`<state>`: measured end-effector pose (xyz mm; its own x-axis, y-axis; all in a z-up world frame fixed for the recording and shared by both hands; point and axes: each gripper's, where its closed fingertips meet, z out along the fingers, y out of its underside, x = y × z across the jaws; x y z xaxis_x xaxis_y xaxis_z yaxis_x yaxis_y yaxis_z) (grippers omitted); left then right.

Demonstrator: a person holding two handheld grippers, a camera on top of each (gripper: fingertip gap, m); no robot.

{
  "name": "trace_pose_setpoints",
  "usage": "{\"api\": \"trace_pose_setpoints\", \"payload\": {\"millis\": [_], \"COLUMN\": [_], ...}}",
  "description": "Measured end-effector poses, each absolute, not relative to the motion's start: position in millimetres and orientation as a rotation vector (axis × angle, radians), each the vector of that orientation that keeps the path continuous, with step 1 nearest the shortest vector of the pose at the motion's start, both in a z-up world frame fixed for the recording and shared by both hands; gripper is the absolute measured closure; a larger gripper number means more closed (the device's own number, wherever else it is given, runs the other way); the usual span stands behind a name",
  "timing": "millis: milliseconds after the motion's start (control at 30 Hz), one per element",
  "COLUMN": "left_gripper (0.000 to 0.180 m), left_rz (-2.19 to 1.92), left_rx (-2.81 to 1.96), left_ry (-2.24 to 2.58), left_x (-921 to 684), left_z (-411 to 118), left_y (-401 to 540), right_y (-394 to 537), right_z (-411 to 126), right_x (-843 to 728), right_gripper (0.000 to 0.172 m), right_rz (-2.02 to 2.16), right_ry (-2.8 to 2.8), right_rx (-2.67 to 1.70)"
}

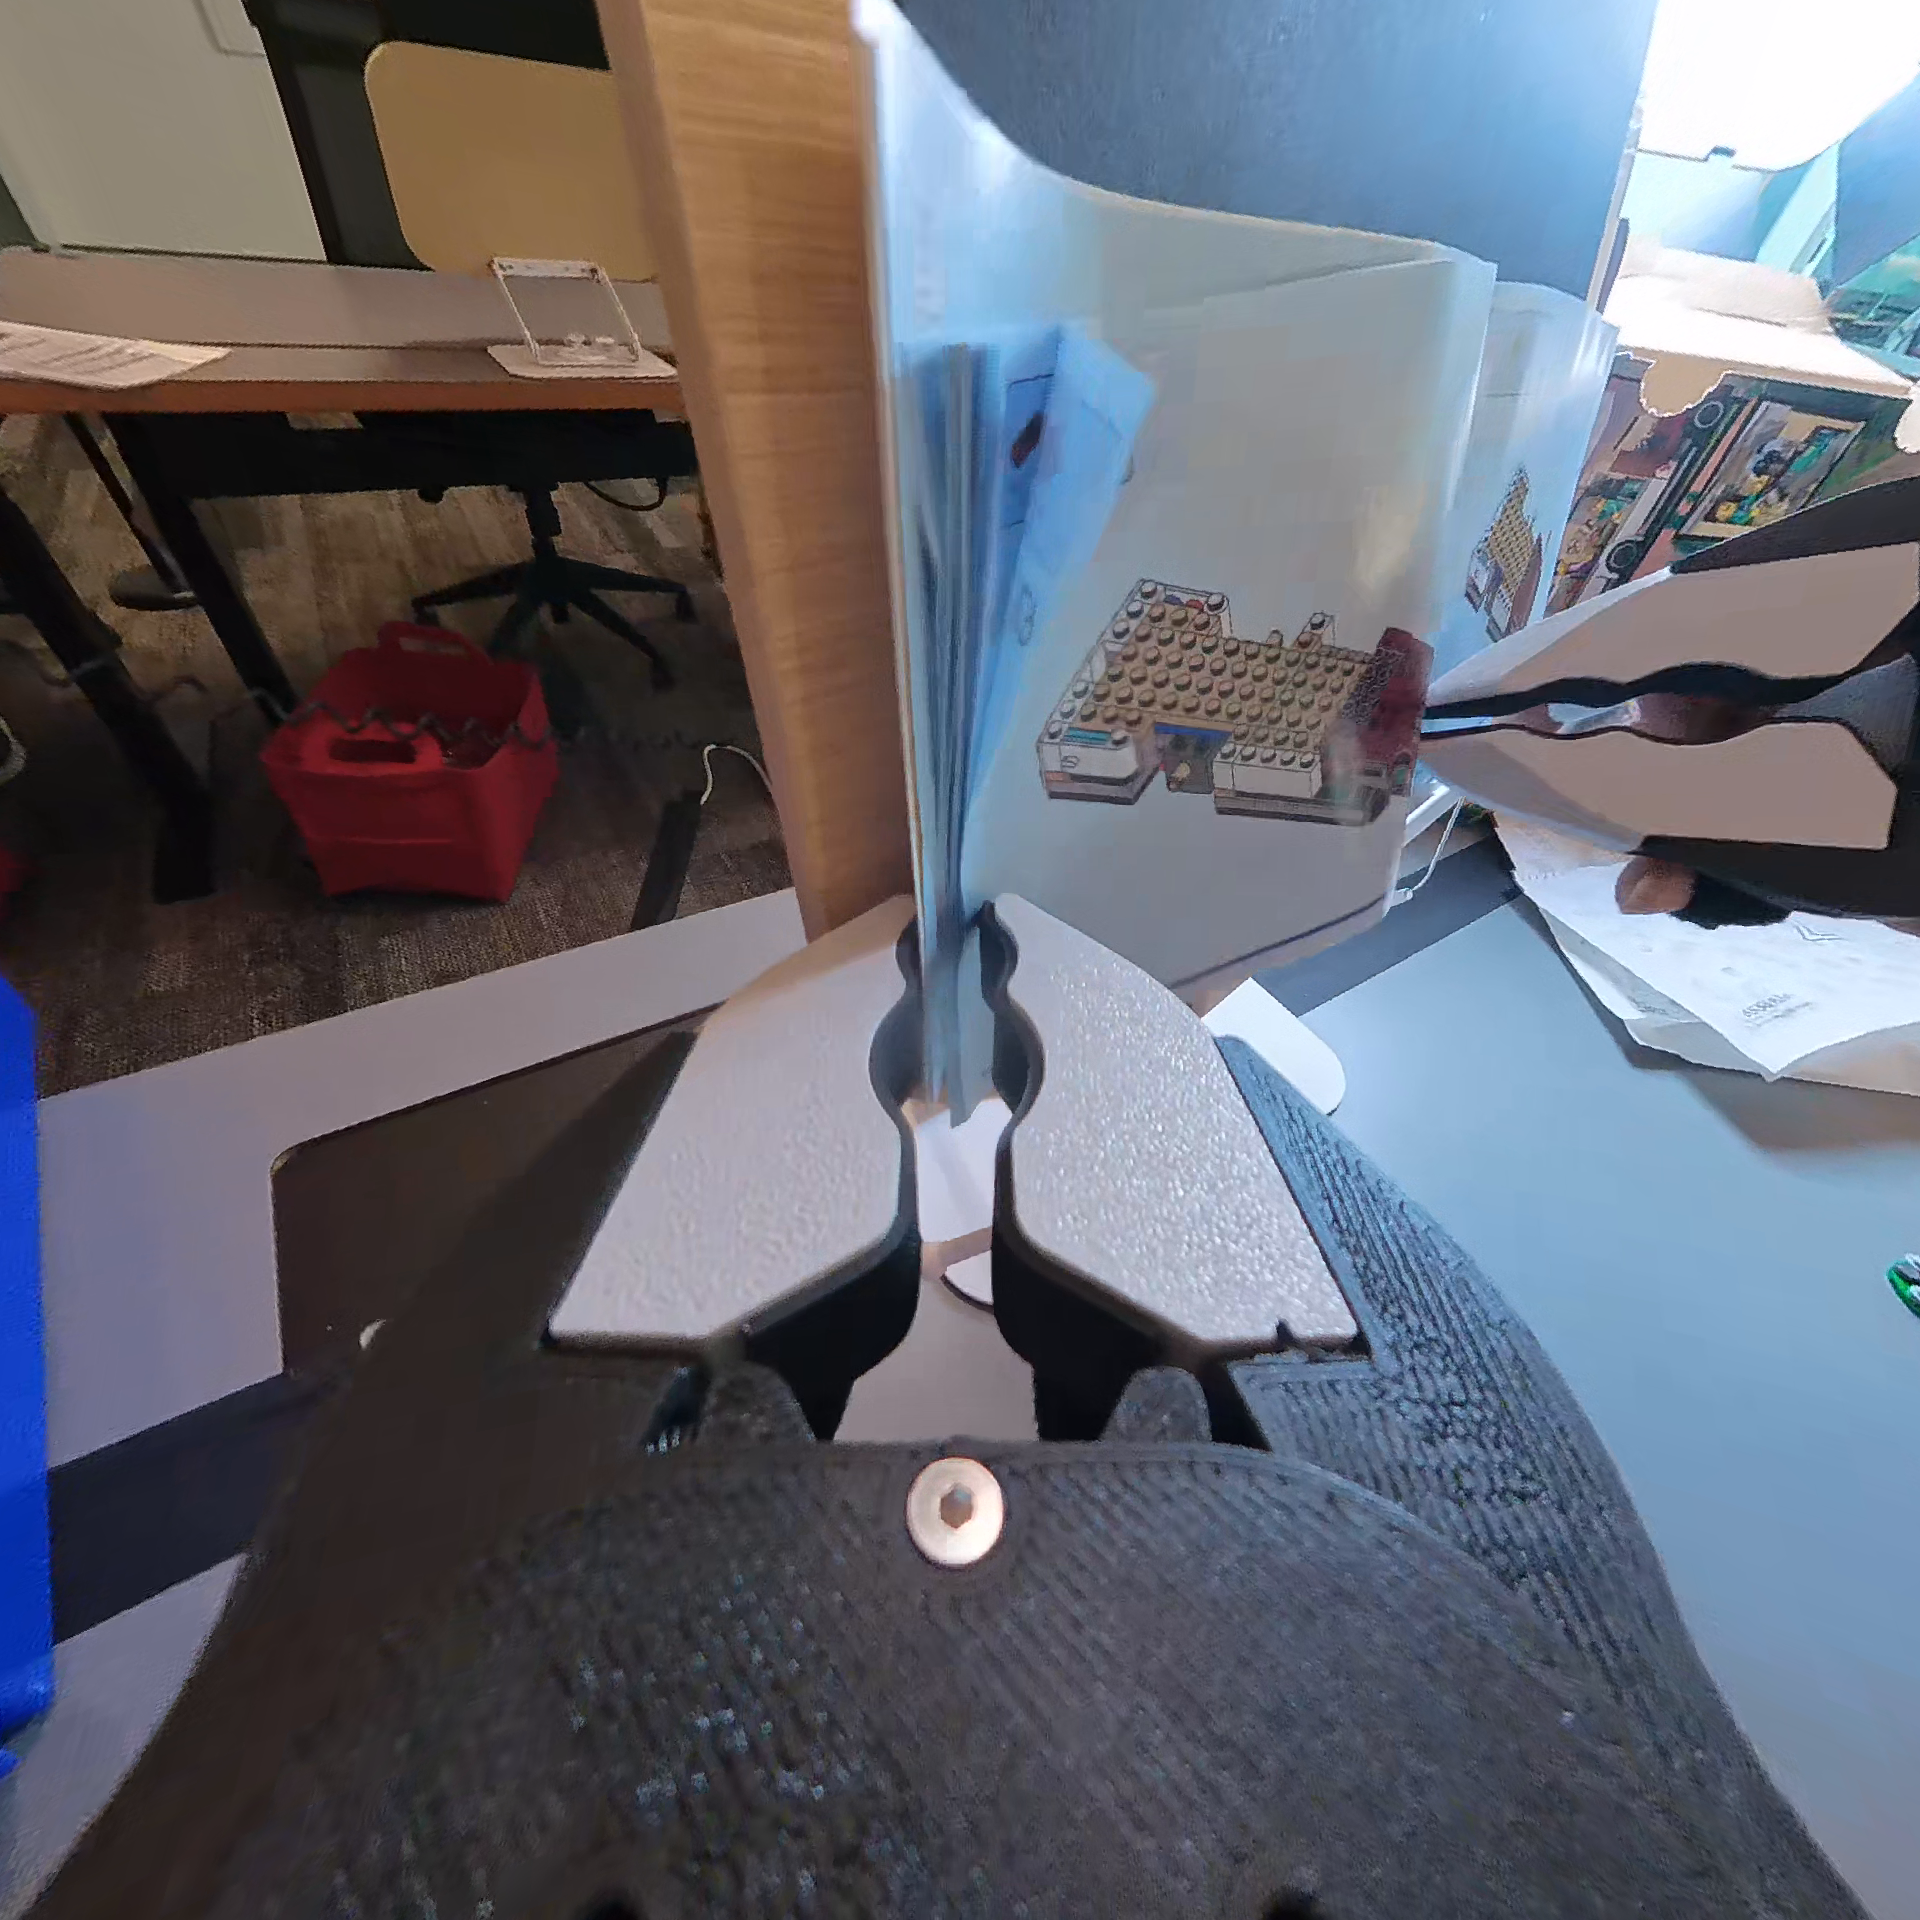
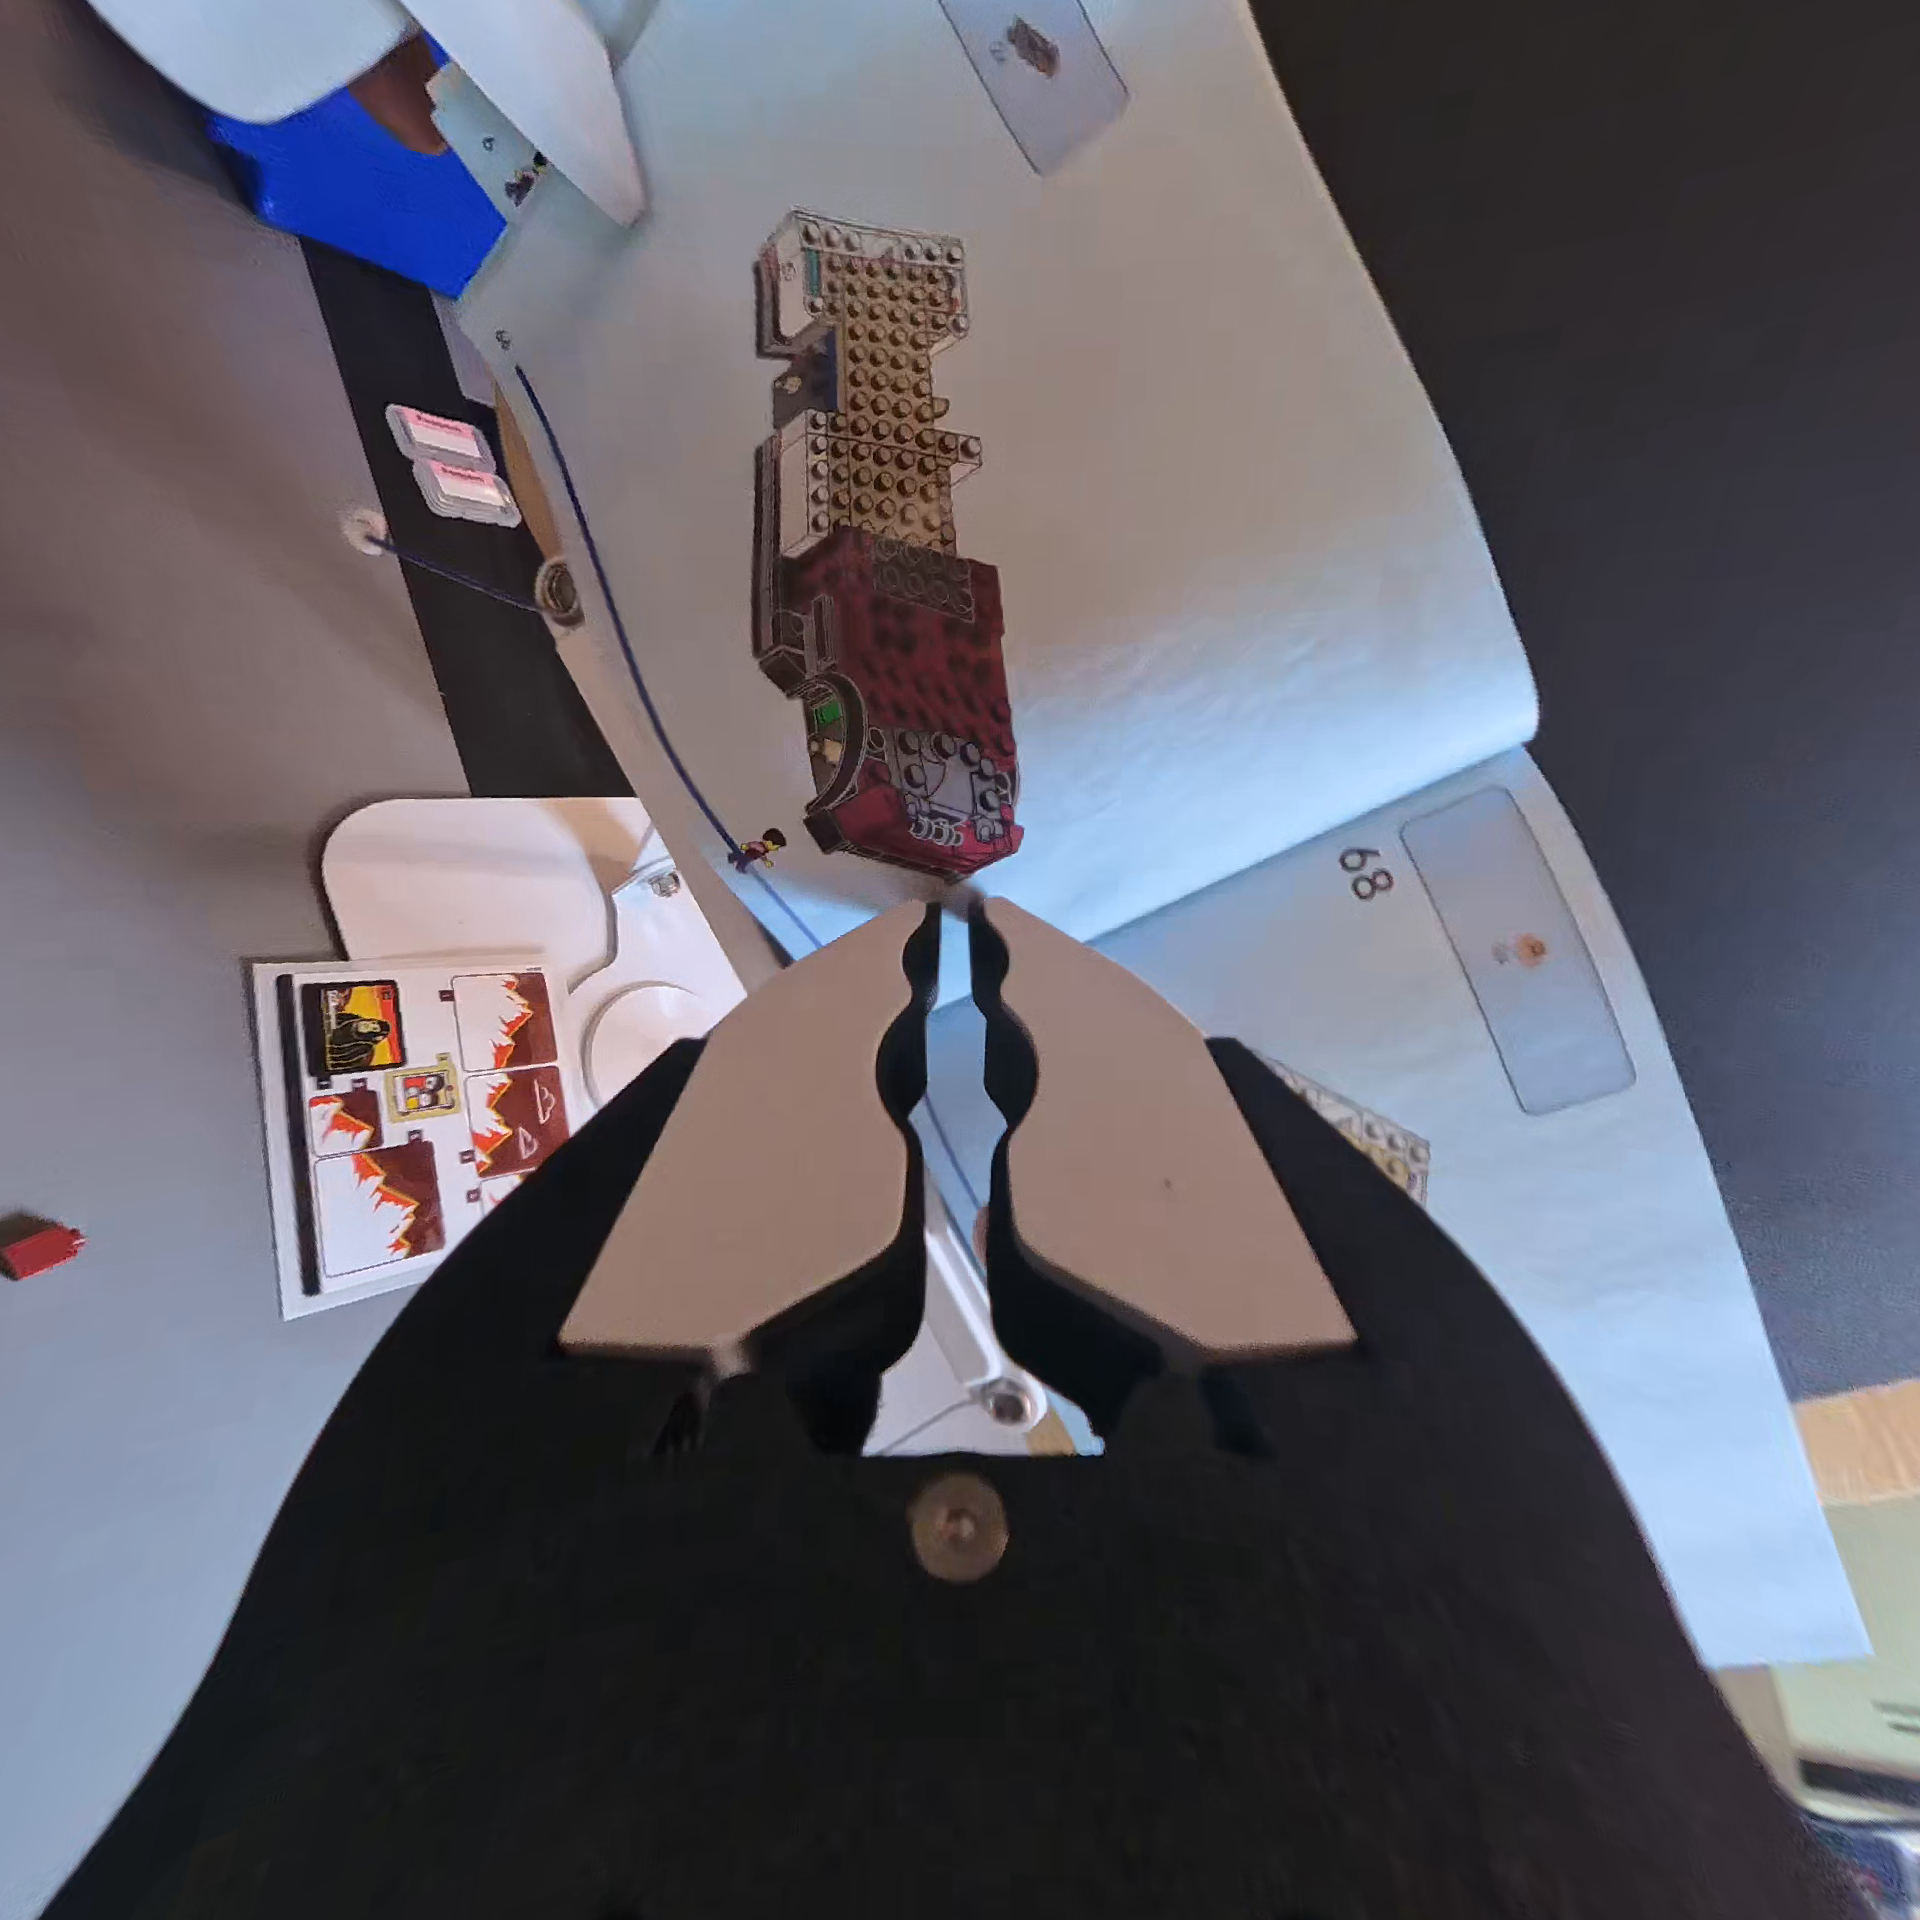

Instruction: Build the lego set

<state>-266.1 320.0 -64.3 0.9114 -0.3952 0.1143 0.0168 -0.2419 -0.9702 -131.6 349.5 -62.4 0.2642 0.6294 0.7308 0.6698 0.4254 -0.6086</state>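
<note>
Above the grey desk point(image 1: 1558, 1195), my two jaws hold a building booklet point(image 1: 1195, 499) upright.
Left gripper point(image 1: 956, 997) pinches the page stack's lower edge; right gripper point(image 2: 954, 914) nips one page's outer edge point(image 2: 940, 883), beside a sticker sheet point(image 2: 405, 1122).

A red basket point(image 1: 410, 764) sits on the carpet, seemingly under a desk point(image 1: 343, 358); a sticker sheet point(image 2: 400, 1127) lies flat.
</note>
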Motion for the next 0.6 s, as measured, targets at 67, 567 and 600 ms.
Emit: {"api": "trace_pose_setpoints", "payload": {"millis": [67, 567, 600], "left_gripper": [0.167, 0.135, 0.133], "left_rz": [-0.401, -0.876, -0.936], "left_rx": [-1.795, -1.850, -1.837], "left_ry": [0.271, -0.260, -0.314], "left_x": [-269, -233, -227], "left_z": [-66, -127, -135], "left_y": [320, 275, 279], "right_y": [353, 360, 360], "right_z": [-64, -69, -69], "right_x": [-137, -146, -146], "right_gripper": [0.171, 0.172, 0.172], "right_rz": [-0.082, -0.205, -0.208], "right_ry": [-1.414, -1.375, -1.376], "right_rx": [-1.248, -1.382, -1.383]}}
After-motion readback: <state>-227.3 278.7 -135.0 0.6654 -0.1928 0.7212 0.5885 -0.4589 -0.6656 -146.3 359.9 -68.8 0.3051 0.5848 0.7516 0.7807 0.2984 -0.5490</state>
